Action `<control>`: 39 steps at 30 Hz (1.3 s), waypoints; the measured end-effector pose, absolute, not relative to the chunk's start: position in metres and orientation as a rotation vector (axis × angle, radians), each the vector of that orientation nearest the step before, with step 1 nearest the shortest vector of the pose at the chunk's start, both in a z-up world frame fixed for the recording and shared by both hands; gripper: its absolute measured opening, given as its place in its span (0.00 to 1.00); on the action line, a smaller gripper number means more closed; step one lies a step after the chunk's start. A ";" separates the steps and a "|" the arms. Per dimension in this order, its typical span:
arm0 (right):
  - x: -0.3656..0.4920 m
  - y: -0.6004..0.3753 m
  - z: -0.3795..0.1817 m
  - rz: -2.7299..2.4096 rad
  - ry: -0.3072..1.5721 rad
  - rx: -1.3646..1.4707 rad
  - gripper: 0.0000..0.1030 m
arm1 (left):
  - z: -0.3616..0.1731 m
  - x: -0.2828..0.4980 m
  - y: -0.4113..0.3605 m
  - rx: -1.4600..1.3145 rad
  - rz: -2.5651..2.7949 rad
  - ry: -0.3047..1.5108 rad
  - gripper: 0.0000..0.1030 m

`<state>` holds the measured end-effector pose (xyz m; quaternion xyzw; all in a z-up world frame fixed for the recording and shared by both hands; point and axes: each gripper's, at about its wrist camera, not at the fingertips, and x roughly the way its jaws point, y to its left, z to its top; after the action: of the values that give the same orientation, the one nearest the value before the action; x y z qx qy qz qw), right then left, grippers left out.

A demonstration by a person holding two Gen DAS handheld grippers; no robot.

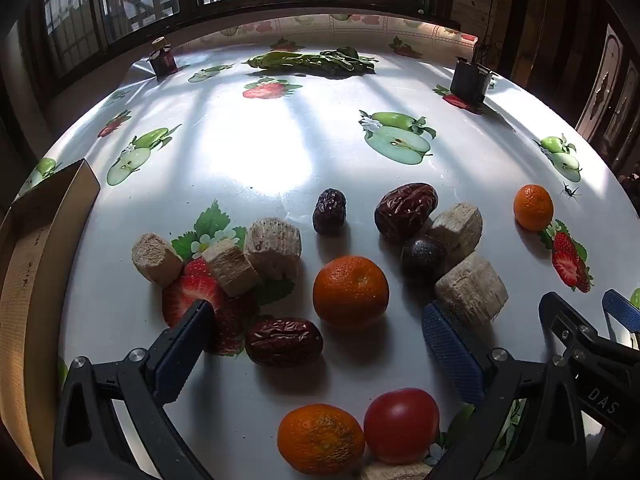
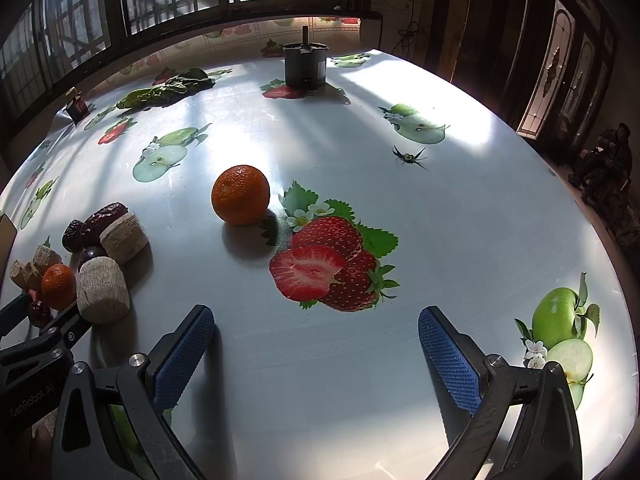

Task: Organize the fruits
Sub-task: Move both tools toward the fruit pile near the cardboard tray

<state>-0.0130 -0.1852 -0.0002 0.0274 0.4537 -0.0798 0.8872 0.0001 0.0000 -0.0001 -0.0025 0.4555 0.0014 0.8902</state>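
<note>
In the left wrist view my left gripper (image 1: 316, 320) is open and empty, low over the table. Between and just beyond its fingers lie a tangerine (image 1: 350, 291) and a red date (image 1: 283, 342). Nearer the camera sit another tangerine (image 1: 320, 438) and a red tomato (image 1: 401, 425). Further off are two more dates (image 1: 405, 210), a dark plum (image 1: 423, 257), several beige sugarcane chunks (image 1: 471, 294) and a lone tangerine (image 1: 533, 207). My right gripper (image 2: 316, 340) is open and empty over bare cloth; that lone tangerine (image 2: 240, 195) lies ahead of it to the left.
A cardboard box (image 1: 36, 264) stands at the left table edge. Leafy greens (image 1: 316, 60), a small jar (image 1: 163, 58) and a dark container (image 2: 305, 65) sit at the far side. A spider-like object (image 2: 409, 157) lies on the fruit-print tablecloth (image 2: 460, 240).
</note>
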 end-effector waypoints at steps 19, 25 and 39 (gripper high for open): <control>-0.013 -0.185 0.000 -0.166 0.945 0.057 0.99 | 0.000 0.000 0.000 -0.001 -0.005 0.945 1.00; -0.013 -0.185 0.001 -0.156 0.968 0.058 0.99 | 0.001 -0.001 -0.001 0.037 -0.070 0.988 1.00; -0.036 -0.174 0.015 -0.098 1.006 0.097 0.99 | 0.057 -0.062 0.030 0.019 -0.109 0.853 0.95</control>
<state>-0.0362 -0.1738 0.0147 0.0466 0.4816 -0.0471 0.8739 -0.0618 0.0298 0.0569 0.0090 0.4135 -0.0529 0.9089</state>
